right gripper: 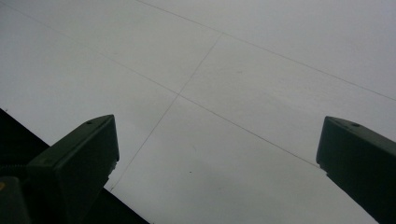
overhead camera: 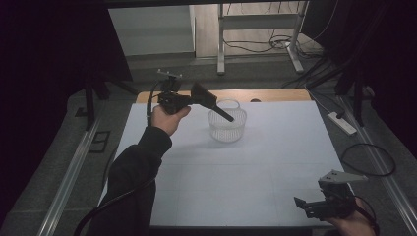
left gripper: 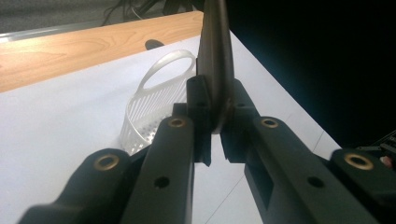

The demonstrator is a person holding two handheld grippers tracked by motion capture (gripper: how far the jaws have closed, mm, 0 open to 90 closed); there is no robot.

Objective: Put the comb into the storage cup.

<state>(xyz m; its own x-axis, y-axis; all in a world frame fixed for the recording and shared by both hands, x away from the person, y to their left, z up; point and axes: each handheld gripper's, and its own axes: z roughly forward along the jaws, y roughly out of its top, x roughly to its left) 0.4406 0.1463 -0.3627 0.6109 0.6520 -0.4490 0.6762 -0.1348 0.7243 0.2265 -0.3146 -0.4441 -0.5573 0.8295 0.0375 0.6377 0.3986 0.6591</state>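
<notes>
Left gripper (overhead camera: 196, 97), clamped on a dark flat tool (overhead camera: 215, 105), angles it down-right into the clear basket (overhead camera: 227, 121) just beside (right gripper (overhead camera: 306, 205) gapes, well apart).

Basket (overhead camera: 227, 127) on surface (overhead camera: 255, 167), far centre. Left tongs (overhead camera: 223, 115) hold flat tool (left gripper: 215, 65) over basket's rim. Right tongs (overhead camera: 301, 204) near surface's front right corner, well apart from basket.

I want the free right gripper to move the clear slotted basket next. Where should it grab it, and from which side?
Probably the basket rim on its near right side, coming from above. It stands upright with an open top, so one jaw can slip inside the thin wall. The left gripper holds a dark flat tool over the left rim.
</notes>
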